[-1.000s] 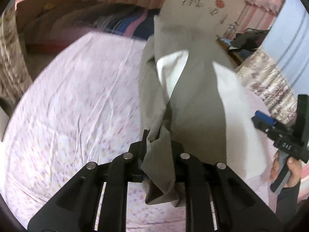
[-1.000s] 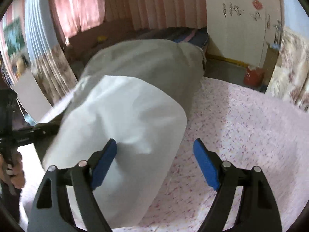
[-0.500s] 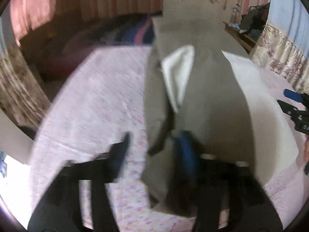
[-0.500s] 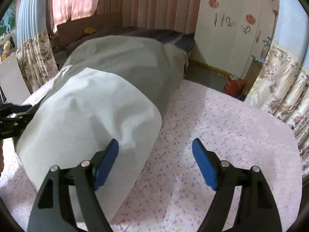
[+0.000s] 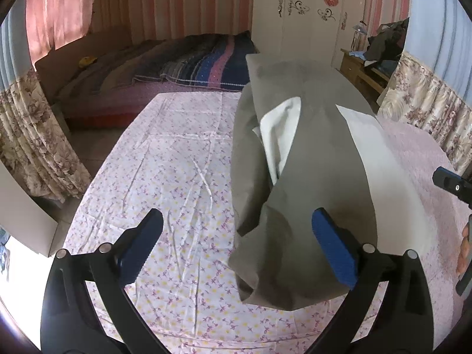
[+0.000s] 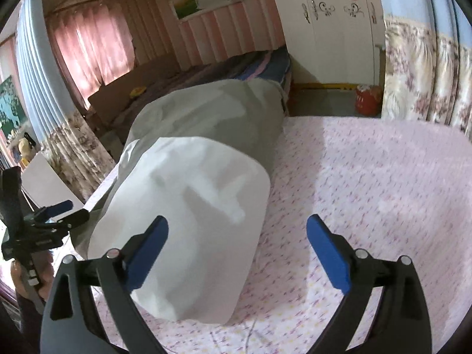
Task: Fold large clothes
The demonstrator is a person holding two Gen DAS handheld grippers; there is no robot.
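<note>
A large grey garment with a white lining [image 5: 312, 159] lies lengthwise on the pink flowered bed sheet [image 5: 177, 171]. My left gripper [image 5: 242, 247] is open and empty, its right finger over the garment's near grey end. In the right wrist view the garment's white folded end [image 6: 200, 206] lies near my right gripper [image 6: 236, 253], which is open and empty, its left finger over the white cloth. The left gripper also shows in the right wrist view at the far left [image 6: 53, 218].
A second bed with a dark striped blanket [image 5: 188, 65] stands behind. A white wardrobe [image 6: 333, 29] and a red container [image 6: 367, 98] are at the back right. Flowered curtains [image 5: 32, 147] hang at the left, and a wooden side table [image 5: 362, 70] stands at the right.
My left gripper has opened and let go of the garment's grey end, which now lies on the sheet. My right gripper stayed open and tilted up a little.
</note>
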